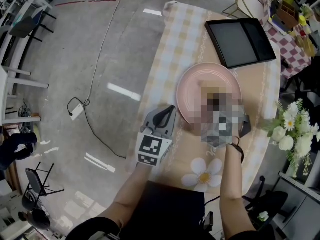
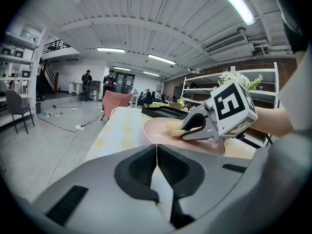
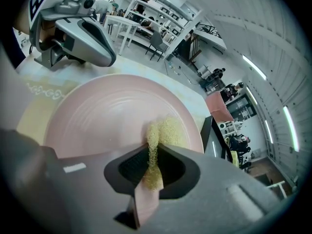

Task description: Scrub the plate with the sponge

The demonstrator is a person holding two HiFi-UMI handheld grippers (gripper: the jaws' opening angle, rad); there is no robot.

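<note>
The legible print is the black-and-white square marker pattern on my cubes: one face shows on the left cube [image 1: 152, 149] in the head view, and another on the right cube [image 2: 233, 106] in the left gripper view.

My right gripper [image 3: 153, 152] is clamped on the yellow sponge [image 3: 163, 130], whose fibres are squeezed thin between the jaws. The sponge's free end presses on the pink plate [image 3: 107, 116], right of centre in that view. My left gripper [image 2: 156, 162] has its jaws together, meeting in a thin seam.

In the head view a mosaic patch covers my right jaws, the sponge and the middle of the plate [image 1: 200, 84]. There my left gripper [image 1: 166, 116] points its tips at the plate's lower left rim; I cannot tell whether they touch it. In the right gripper view my own gripper body cuts off the plate's near rim.

The plate sits mid-table on the checked cloth [image 1: 172, 44]. A black tray [image 1: 239, 43] lies just beyond the plate's upper right rim. White flowers [image 1: 295, 129] stand at the right edge of the frame, and a daisy-shaped mat [image 1: 202, 174] lies below the plate. Left of the sponge, the plate's ridged face is bare. The table's left edge drops to grey floor, where a cable [image 1: 95, 59] trails.
</note>
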